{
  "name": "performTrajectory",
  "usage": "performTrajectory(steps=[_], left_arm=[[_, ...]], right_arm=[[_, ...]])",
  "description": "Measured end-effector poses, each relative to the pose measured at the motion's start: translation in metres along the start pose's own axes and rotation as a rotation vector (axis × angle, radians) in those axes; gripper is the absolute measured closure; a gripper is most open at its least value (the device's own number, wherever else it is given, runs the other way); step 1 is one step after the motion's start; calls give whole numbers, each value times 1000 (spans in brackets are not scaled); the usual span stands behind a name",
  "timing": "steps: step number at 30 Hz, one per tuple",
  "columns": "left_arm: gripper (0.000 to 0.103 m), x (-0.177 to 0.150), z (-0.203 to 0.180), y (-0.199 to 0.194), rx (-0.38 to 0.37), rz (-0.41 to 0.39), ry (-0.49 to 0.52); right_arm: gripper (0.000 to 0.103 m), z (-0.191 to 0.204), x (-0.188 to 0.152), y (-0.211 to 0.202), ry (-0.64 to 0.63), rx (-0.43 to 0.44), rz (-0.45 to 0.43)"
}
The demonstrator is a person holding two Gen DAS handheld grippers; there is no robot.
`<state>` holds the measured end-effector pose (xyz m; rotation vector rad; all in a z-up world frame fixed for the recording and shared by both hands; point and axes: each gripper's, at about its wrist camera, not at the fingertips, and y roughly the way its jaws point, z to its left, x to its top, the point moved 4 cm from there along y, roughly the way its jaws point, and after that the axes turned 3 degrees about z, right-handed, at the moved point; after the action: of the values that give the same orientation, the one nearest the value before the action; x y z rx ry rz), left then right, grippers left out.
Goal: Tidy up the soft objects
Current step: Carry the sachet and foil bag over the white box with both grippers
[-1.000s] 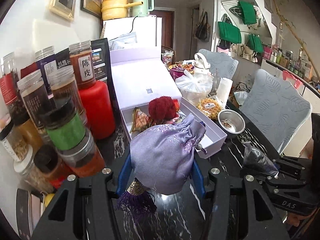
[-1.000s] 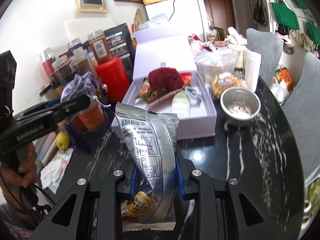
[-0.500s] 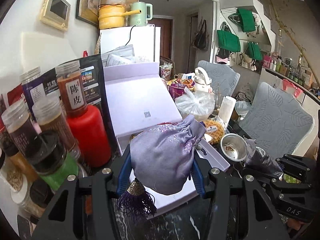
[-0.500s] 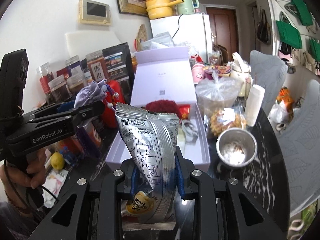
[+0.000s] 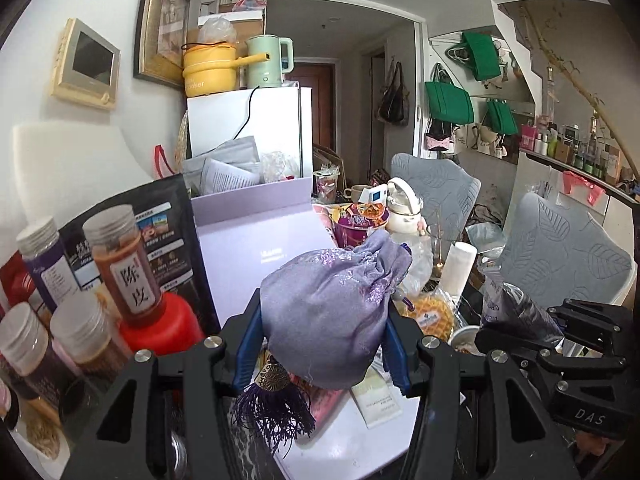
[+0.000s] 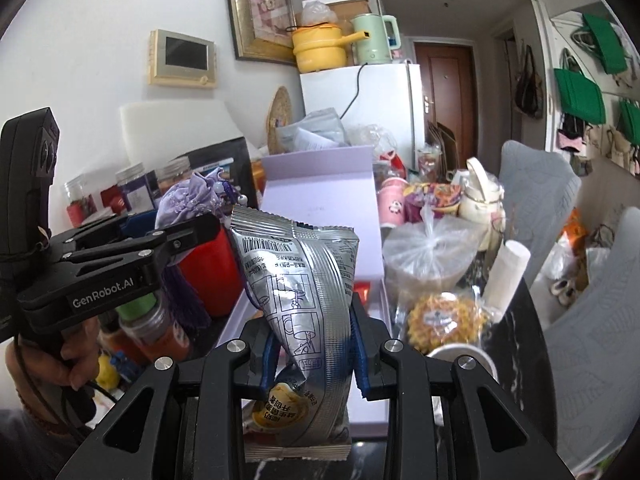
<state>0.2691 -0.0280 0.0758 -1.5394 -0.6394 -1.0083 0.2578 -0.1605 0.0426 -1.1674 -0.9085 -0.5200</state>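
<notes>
My left gripper [image 5: 324, 336] is shut on a lilac embroidered drawstring pouch [image 5: 332, 304], and the pouch's purple tassel [image 5: 276, 404] hangs below. It hovers over the open lavender gift box [image 5: 352, 440], whose lid [image 5: 256, 240] stands up behind. My right gripper [image 6: 312, 344] is shut on a silver foil snack packet [image 6: 304, 288], held upright above the box's near end. In the right wrist view the left gripper [image 6: 192, 232] with the pouch [image 6: 192, 200] is at the left, held by a hand [image 6: 52, 360]. The held items hide most of the box's contents.
Spice jars [image 5: 128, 264] and a red canister [image 5: 160, 324] crowd the left of the box. To its right are a tied plastic bag [image 6: 428, 248], a waffle packet [image 6: 444, 320], a metal bowl [image 6: 464, 356] and a paper roll [image 6: 508, 276]. Grey chairs [image 5: 560, 256] stand beyond.
Both grippers have risen and moved forward over the box, each still holding its item. The red fluffy item and other box contents have dropped out of sight beneath them.
</notes>
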Motion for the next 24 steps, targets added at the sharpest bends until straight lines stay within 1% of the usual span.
performTrajectory(steps=[5,10,16,23,24], left_arm=[[51,14,0,14,1,-9,8],[51,13,2,32,5,10,5],[51,-1,5,61,9,69,-7],[51,-24,12,88,31,141,-20],[51,-27,13,91,33,152,-21]], right_arm=[[73,-6,18,16,-4,6,-9],[73,-9,25,35,-14,7,-12],[73,-15,17,63,-7,20,27],[73,-23,-2,93,16,25,78],[73,-23,-6,98,15,23,97]])
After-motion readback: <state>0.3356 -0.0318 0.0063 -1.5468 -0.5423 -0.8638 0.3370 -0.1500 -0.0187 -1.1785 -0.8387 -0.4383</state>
